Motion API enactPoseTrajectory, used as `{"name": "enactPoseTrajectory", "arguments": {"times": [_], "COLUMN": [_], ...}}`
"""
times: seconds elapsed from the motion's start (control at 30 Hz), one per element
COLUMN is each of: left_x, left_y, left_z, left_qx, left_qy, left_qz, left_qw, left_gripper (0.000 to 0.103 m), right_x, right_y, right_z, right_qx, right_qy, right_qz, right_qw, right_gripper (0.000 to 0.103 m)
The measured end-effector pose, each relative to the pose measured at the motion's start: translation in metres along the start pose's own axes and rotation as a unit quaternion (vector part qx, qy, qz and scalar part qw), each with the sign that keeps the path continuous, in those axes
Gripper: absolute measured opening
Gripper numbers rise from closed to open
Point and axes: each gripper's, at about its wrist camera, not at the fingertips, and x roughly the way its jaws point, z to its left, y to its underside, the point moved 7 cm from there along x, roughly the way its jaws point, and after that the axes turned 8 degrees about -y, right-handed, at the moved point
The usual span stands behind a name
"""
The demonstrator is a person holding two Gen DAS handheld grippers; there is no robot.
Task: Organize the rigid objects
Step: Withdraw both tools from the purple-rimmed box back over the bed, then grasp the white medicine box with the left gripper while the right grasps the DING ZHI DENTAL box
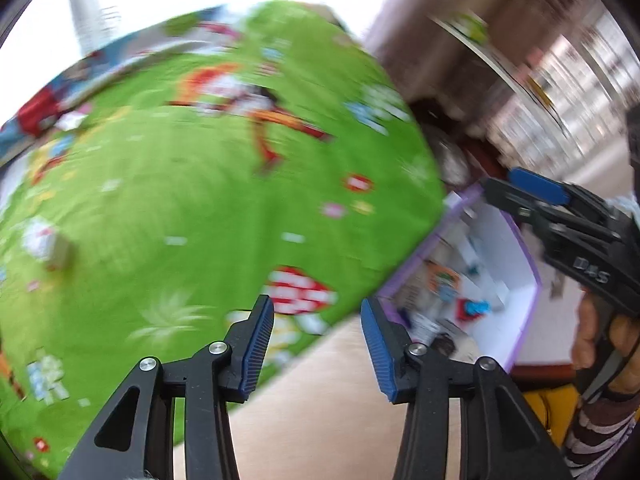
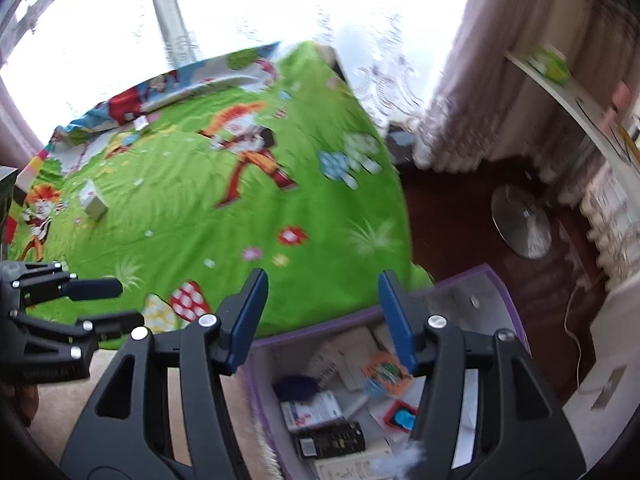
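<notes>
A purple box (image 2: pixel 472 280) with white inside stands on the floor beside the bed and holds several small packs and cards; it also shows in the left wrist view (image 1: pixel 524 248). A small white carton (image 2: pixel 93 201) lies on the green bed cover (image 2: pixel 224 240), far left; it shows blurred in the left wrist view (image 1: pixel 48 246). My right gripper (image 2: pixel 322 316) is open and empty, above the box's near edge. My left gripper (image 1: pixel 318 350) is open and empty over the bed edge. The right gripper also shows in the left wrist view (image 1: pixel 532 196).
The bed with the green cartoon cover (image 1: pixel 200 200) fills the left and middle. A beige floor strip (image 1: pixel 328 420) runs along it. A round metal stand base (image 2: pixel 520 224) sits on the dark floor at right, with curtains (image 2: pixel 480 100) and a white shelf (image 2: pixel 572 96) beyond.
</notes>
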Motion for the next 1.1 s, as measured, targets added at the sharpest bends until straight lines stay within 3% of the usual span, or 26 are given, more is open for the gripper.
{"name": "enactPoseTrajectory", "arguments": {"times": [0.2,0.5,0.67,0.8,0.9,0.97,1.1], "left_x": [-0.031,-0.053,-0.036,-0.004,0.028,0.048,0.072], "left_y": [-0.018,-0.034,-0.042,-0.04,-0.035,-0.034,-0.034], "left_z": [0.109,0.245,0.287,0.311,0.314,0.313,0.307], "left_qx": [-0.106,-0.248,-0.308,-0.374,-0.411,-0.423,-0.429], "left_qy": [-0.042,-0.065,-0.063,-0.075,-0.086,-0.096,-0.109], "left_qz": [-0.017,-0.046,-0.06,-0.072,-0.056,-0.037,-0.021], "left_qw": [0.9933,0.9655,0.9475,0.9216,0.906,0.9002,0.8965], "left_gripper": [0.051,0.062,0.067,0.072,0.074,0.074,0.074], "right_x": [0.009,0.063,0.11,0.164,0.206,0.234,0.278], "right_y": [-0.077,-0.163,-0.199,-0.218,-0.226,-0.229,-0.234], "right_z": [0.068,0.157,0.207,0.239,0.255,0.264,0.278], "right_qx": [-0.066,-0.131,-0.172,-0.191,-0.196,-0.199,-0.206], "right_qy": [-0.041,-0.066,-0.091,-0.11,-0.123,-0.129,-0.134], "right_qz": [-0.012,-0.023,-0.031,-0.029,-0.021,-0.014,-0.003], "right_qw": [0.997,0.989,0.98,0.975,0.973,0.971,0.969], "right_gripper": [0.068,0.07,0.072,0.073,0.073,0.073,0.073]}}
